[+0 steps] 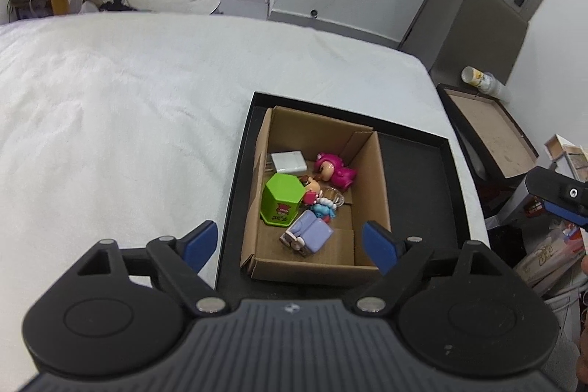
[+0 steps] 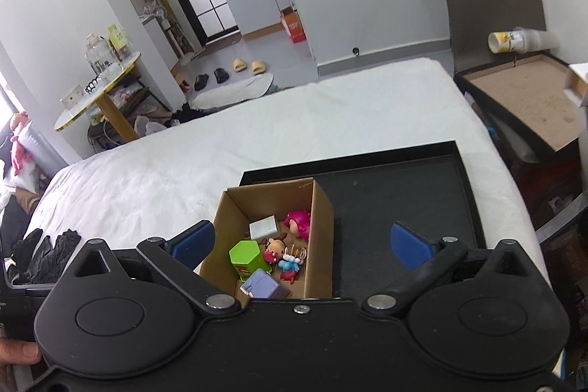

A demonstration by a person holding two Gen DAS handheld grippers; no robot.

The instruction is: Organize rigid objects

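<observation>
Both of your claws are spread wide and carry nothing: the left claw point(image 1: 290, 245) hangs over the near end of the cardboard box point(image 1: 371, 179), and the right claw point(image 2: 301, 245) hovers above the same box from the other side. The box sits in the left part of a black tray point(image 1: 422, 179) on the white bed point(image 1: 128, 116), and the small things are all inside it: a green hexagonal container point(image 1: 281, 199), a pink figurine point(image 1: 334, 171), a white block point(image 1: 288, 161), a purple toy point(image 1: 310, 234), and a cluster of small figures point(image 1: 319, 197) between them. The tray's right half is bare. You appear to be between picks, choosing what to take out or rearrange. The purple toy lies nearest the left claw; a descent there calls for keeping the fingers inside the box walls and clear of the green container just beside it.
</observation>
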